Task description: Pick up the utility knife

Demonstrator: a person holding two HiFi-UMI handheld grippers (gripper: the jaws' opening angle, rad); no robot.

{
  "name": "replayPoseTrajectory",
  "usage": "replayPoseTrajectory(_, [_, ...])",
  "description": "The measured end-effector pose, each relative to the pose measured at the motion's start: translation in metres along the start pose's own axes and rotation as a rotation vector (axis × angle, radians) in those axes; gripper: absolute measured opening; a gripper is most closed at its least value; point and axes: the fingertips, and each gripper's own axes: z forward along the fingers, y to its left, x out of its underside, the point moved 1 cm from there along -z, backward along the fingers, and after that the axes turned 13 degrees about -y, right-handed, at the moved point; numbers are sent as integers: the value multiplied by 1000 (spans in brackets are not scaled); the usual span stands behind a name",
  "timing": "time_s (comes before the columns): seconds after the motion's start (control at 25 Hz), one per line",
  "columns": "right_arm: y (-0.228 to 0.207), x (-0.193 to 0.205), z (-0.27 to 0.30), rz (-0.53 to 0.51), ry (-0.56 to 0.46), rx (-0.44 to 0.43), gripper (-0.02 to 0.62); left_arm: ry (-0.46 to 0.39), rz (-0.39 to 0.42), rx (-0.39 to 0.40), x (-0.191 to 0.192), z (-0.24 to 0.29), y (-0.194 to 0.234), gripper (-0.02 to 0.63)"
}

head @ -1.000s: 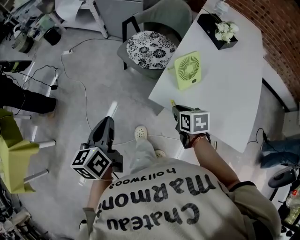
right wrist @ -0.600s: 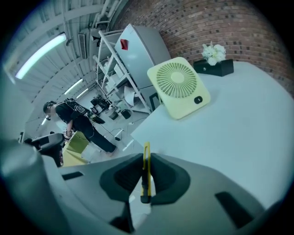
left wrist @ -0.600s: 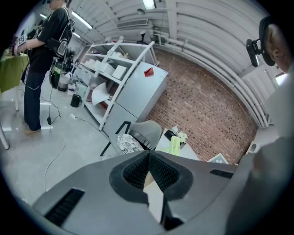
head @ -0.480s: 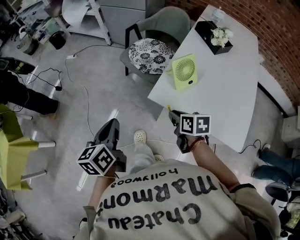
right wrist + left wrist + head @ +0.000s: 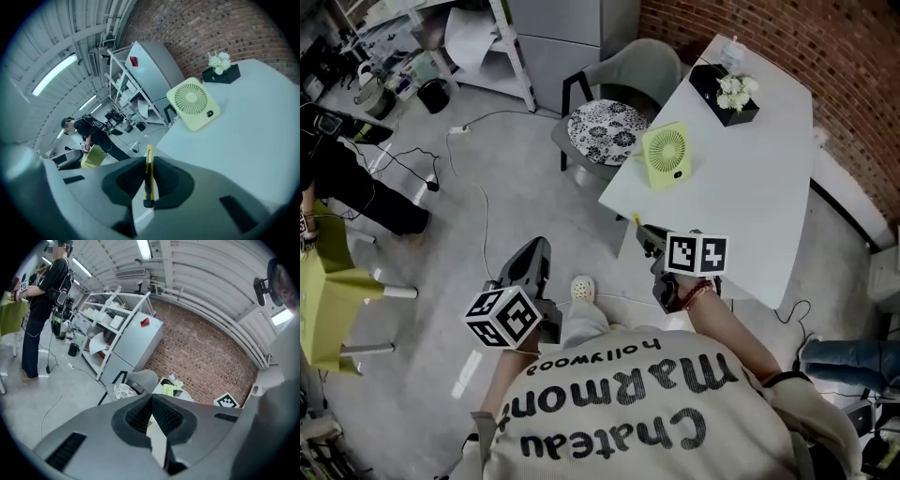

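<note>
1. Grey floor lies under me, with a brick wall behind the white table on my right.
2. My right gripper is clamped on the utility knife. The yellow handle stands on edge between the pads, and its tip pokes out past them.
3. The knife hangs by the table's near corner and, as far as I can judge, touches nothing else.
4. My left gripper hangs over the floor, its fingers pressed together on nothing.
5. I'd call the pick-up as good as done. What comes next needs a firm squeeze and a steady wrist so the thin handle doesn't twist.
6. Count: one knife, one green fan, one flower box, one chair, two grippers.
</note>
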Motion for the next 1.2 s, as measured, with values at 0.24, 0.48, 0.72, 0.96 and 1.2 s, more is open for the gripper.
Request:
replayPoseTrajectory(0.24, [20,-19,-22,58,-71,-67,52,-37,32,26,-9,-12,-25,2])
replayPoseTrajectory(0.48, [50,-46,-49,89,-179,-160,52,-90,72,32,-19,-28,-43,2])
replayPoseTrajectory(0.72, [70,-76,-86,22,-310,-169,52,-170,117,19,-43,-46,-59,2])
replayPoseTrajectory(0.96, [98,-100,-118,-124,-447,-172,52,-193,188,120,-64,-49,-86,2])
replayPoseTrajectory(1.2, [119,-91,-119,-133,-495,-117,52,-116,189,185,-68,-58,-71,2])
